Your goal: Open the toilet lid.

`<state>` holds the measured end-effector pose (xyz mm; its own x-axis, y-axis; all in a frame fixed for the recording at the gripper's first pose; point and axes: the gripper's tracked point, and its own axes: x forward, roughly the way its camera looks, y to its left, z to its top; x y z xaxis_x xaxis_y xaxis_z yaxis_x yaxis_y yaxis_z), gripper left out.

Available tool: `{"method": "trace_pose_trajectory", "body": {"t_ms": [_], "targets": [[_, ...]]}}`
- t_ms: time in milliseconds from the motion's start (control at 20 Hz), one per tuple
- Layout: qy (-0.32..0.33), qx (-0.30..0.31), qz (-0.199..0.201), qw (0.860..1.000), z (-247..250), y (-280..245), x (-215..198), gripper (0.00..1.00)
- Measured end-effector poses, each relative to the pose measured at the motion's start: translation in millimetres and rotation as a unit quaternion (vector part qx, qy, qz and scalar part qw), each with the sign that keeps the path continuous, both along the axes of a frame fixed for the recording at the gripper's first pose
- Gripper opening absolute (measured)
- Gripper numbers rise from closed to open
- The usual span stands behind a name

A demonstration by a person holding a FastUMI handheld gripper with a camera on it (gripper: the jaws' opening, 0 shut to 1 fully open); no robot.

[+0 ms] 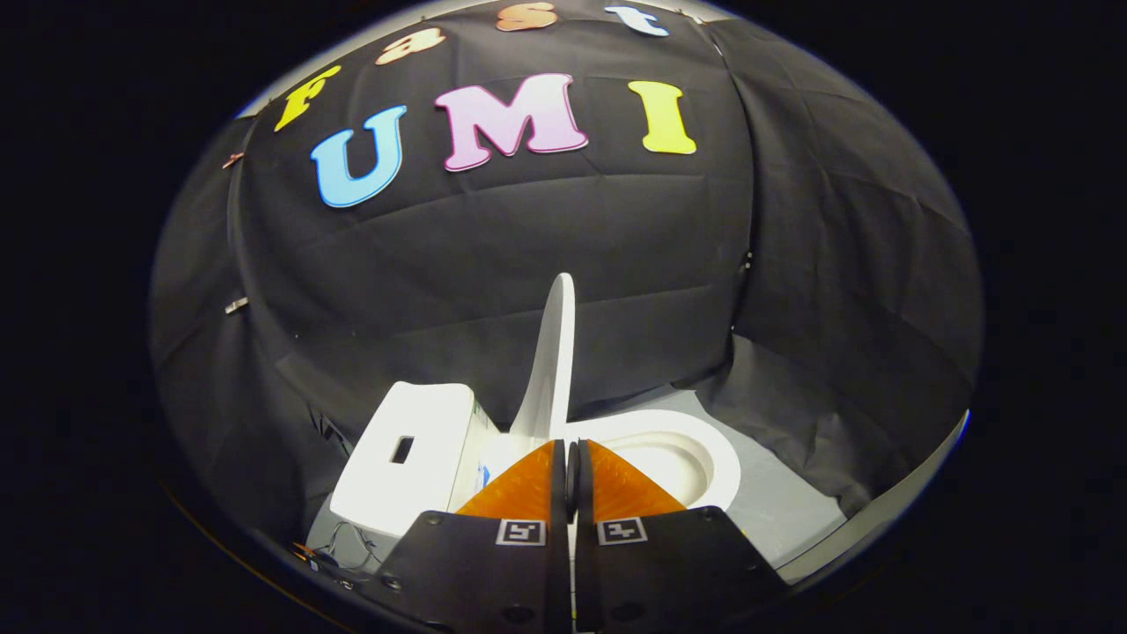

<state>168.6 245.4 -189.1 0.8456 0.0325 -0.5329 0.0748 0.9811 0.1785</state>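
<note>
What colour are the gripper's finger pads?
Orange, ribbed, pressed together with nothing between them; the pads show best in the gripper view, before the raised lid.

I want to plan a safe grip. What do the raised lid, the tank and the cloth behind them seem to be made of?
The raised white toilet lid looks like thin, smooth, glossy plastic. The white box-shaped tank has a glazed sheen, so perhaps ceramic, perhaps plastic. The black wall cloth is matte fabric with visible creases. The tool is shut just before the lid's base.

Toilet lid [553,361] raised upright.
White and seen edge-on, it stands at the hinge between the tank [407,453] and the open bowl [678,458].
</note>
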Motion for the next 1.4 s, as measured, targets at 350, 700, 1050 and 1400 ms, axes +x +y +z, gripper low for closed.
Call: {"method": "trace_pose_trajectory", "body": {"t_ms": [350,700,1050,1400], "targets": [[-0.021,-0.031,0.030,0.999,16.8,62.0,-2.7,0.09],[-0.048,-0.078,0.052,0.994,20.5,113.0,-4.3,0.09],[-0.062,-0.101,0.084,0.989,17.7,172.2,-9.0,0.09],[-0.068,-0.131,0.102,0.984,12.0,209.4,-14.0,0.09]]}}
